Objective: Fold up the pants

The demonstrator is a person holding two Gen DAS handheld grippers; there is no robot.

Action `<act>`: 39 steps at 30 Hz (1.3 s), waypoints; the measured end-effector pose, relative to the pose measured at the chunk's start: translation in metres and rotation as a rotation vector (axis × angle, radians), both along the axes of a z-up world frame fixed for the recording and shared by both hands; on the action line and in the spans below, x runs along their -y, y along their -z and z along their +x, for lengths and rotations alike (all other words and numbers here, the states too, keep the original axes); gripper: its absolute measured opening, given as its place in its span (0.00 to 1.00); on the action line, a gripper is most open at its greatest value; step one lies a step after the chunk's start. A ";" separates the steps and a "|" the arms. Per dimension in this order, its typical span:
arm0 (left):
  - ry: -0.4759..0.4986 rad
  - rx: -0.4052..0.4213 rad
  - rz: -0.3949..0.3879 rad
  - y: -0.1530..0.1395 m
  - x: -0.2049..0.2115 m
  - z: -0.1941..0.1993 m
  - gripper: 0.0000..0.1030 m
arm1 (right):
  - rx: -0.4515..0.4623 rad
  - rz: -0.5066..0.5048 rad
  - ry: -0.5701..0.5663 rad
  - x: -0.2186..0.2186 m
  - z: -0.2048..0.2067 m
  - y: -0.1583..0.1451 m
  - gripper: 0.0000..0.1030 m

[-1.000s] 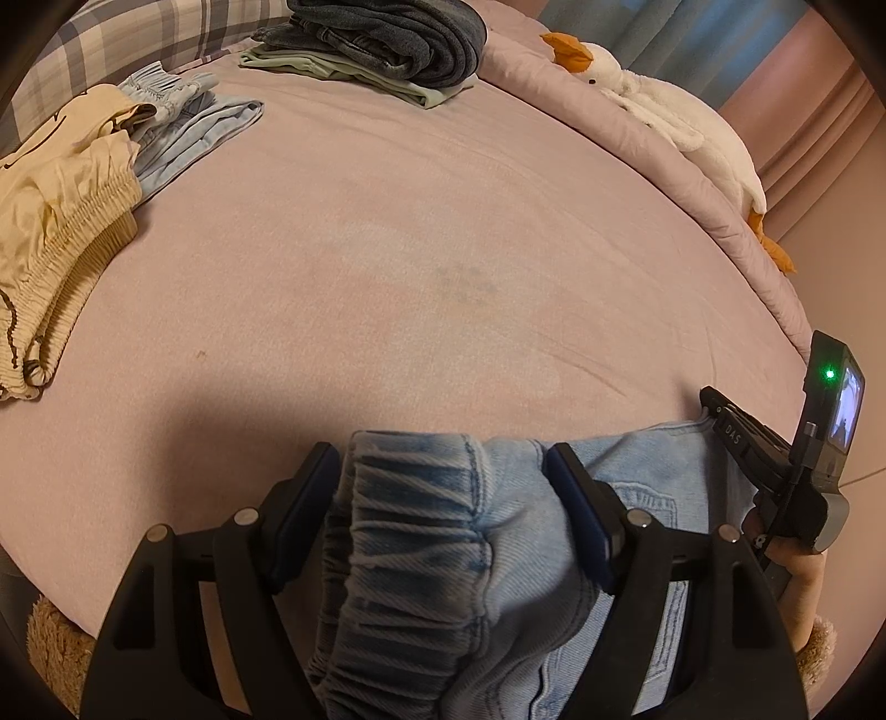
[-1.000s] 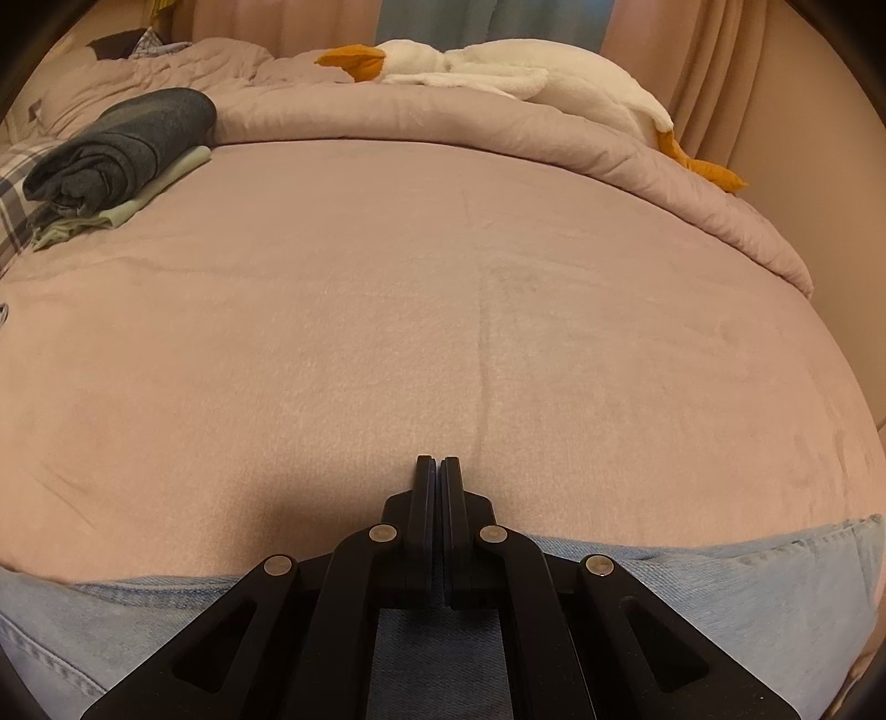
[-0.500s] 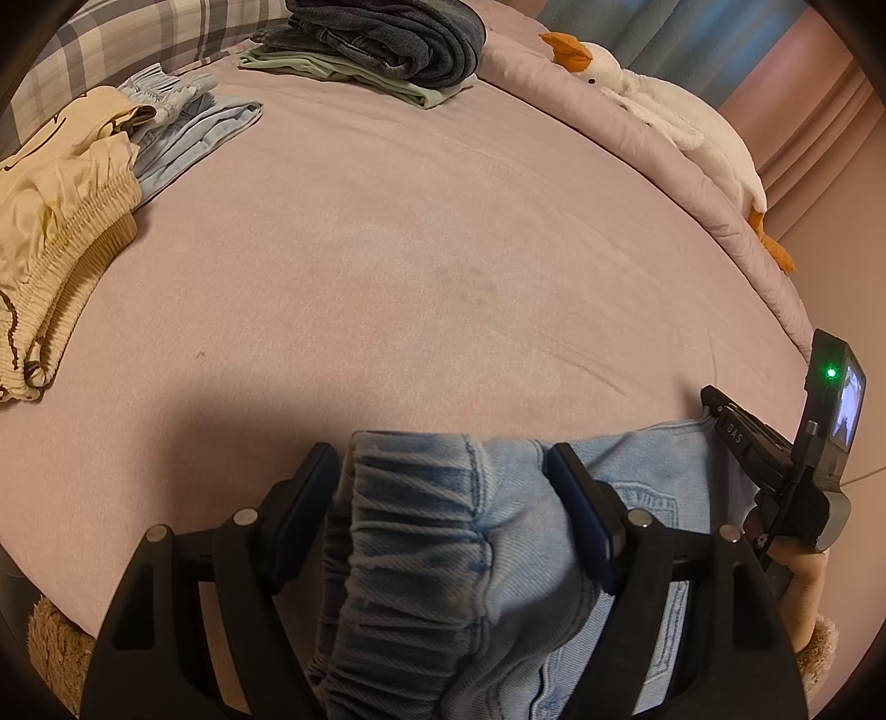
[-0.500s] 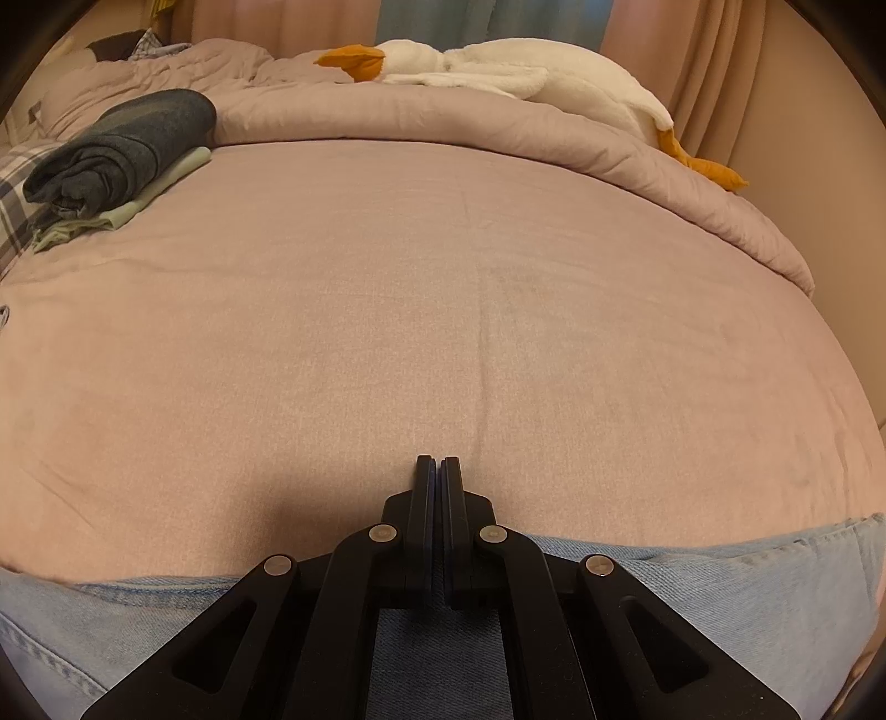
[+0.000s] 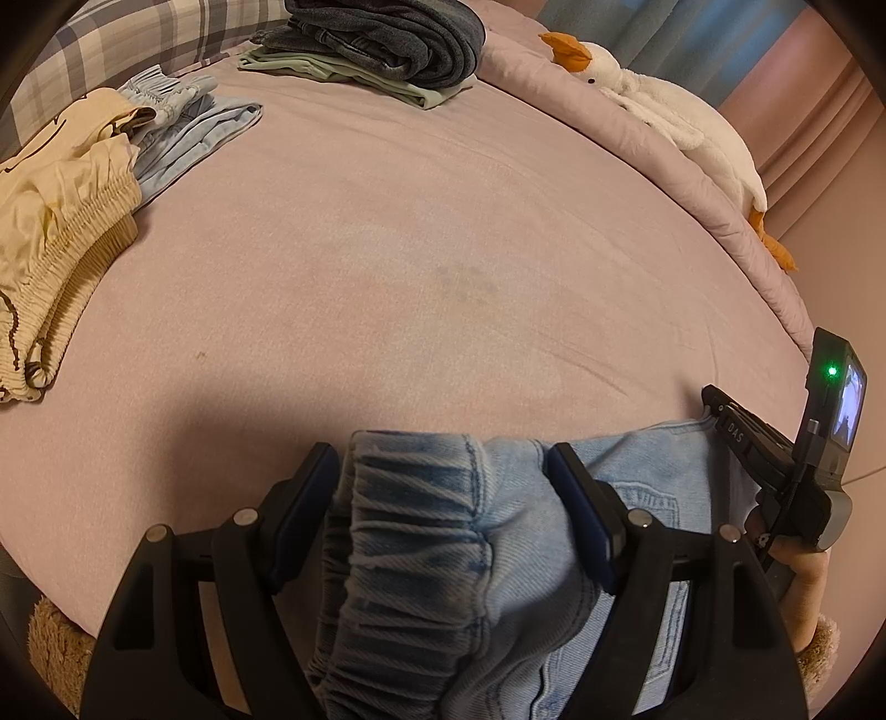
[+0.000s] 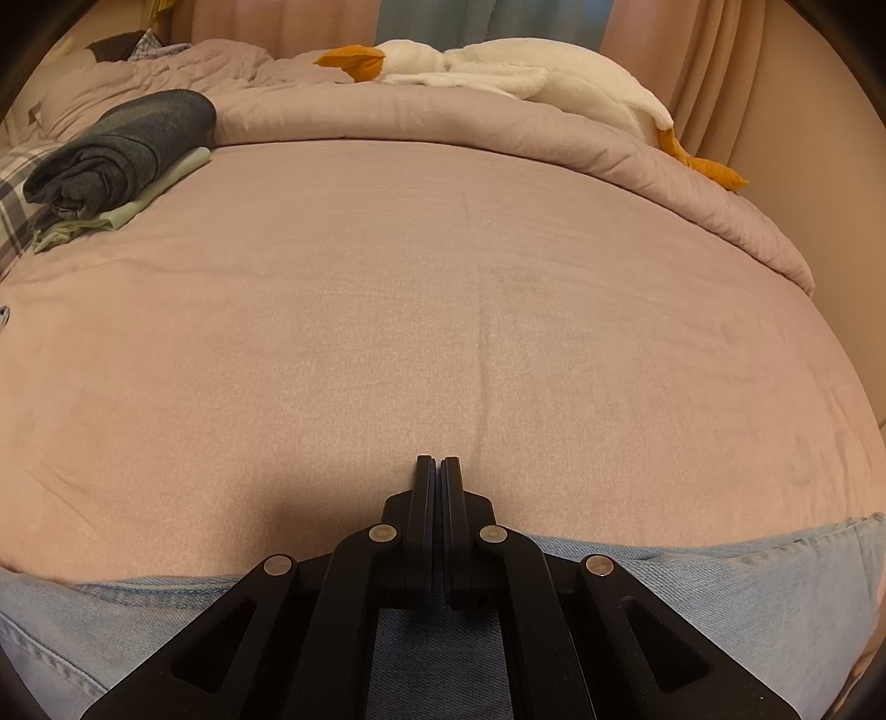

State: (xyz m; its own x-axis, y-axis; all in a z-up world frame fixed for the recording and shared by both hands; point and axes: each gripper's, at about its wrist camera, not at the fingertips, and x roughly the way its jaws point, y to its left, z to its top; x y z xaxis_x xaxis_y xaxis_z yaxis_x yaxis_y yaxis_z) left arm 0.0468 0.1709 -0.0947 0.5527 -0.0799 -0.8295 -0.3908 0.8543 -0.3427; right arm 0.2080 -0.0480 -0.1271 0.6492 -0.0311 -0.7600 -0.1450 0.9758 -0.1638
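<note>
Light blue jeans (image 5: 421, 543) lie at the near edge of a pink bed (image 5: 443, 249). In the left wrist view my left gripper (image 5: 443, 459) stands wide, its jaws on either side of the bunched elastic waistband, pads touching the cloth. The right gripper body (image 5: 775, 459) shows at the far right over the jeans. In the right wrist view my right gripper (image 6: 437, 471) is shut, fingers pressed together, with the jeans' edge (image 6: 720, 581) under its base; whether cloth is pinched is hidden.
A cream garment (image 5: 50, 232) and pale blue clothes (image 5: 188, 127) lie at the left. A folded dark grey and green stack (image 5: 387, 44) sits at the back. A white goose plush (image 5: 681, 122) lies on the rolled duvet (image 6: 498, 127) along the far right edge.
</note>
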 end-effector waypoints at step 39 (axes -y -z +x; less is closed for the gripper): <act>-0.018 0.012 -0.005 -0.009 -0.006 -0.031 0.57 | -0.083 0.062 0.058 0.026 0.009 -0.009 0.00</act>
